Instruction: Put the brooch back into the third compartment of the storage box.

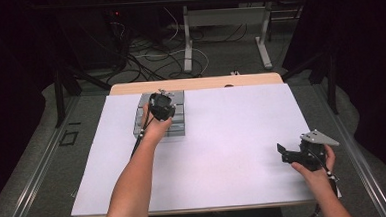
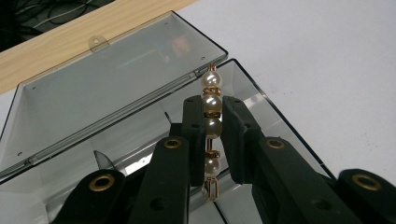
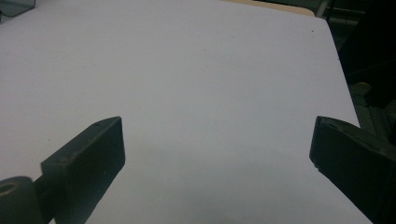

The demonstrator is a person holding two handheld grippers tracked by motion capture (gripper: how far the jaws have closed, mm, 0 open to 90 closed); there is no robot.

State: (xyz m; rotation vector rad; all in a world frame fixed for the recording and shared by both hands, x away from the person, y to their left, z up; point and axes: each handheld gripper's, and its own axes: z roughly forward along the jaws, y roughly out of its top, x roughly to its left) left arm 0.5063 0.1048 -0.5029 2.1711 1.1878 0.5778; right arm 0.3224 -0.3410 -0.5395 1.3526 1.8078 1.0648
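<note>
1. Left tool (image 2: 208, 116) clamped on a pearl strand (image 2: 212, 125): white pearls with gold spacers, gold clasp at the low end, held upright between the jaws.
2. Strand sits over an open clear plastic box (image 2: 261, 121), lid (image 2: 107, 93) folded back flat toward the wood edge.
3. High view: left tool (image 1: 161, 106) is above the box (image 1: 177, 120) at the far-left part of the white tabletop (image 1: 232, 126).
4. Right tool (image 3: 217, 149) jaws spread wide, nothing between them, white surface below.
5. High view: right tool (image 1: 286, 152) near the tabletop's right edge, well apart from the box, held in the person's right hand (image 1: 314, 164).
</note>
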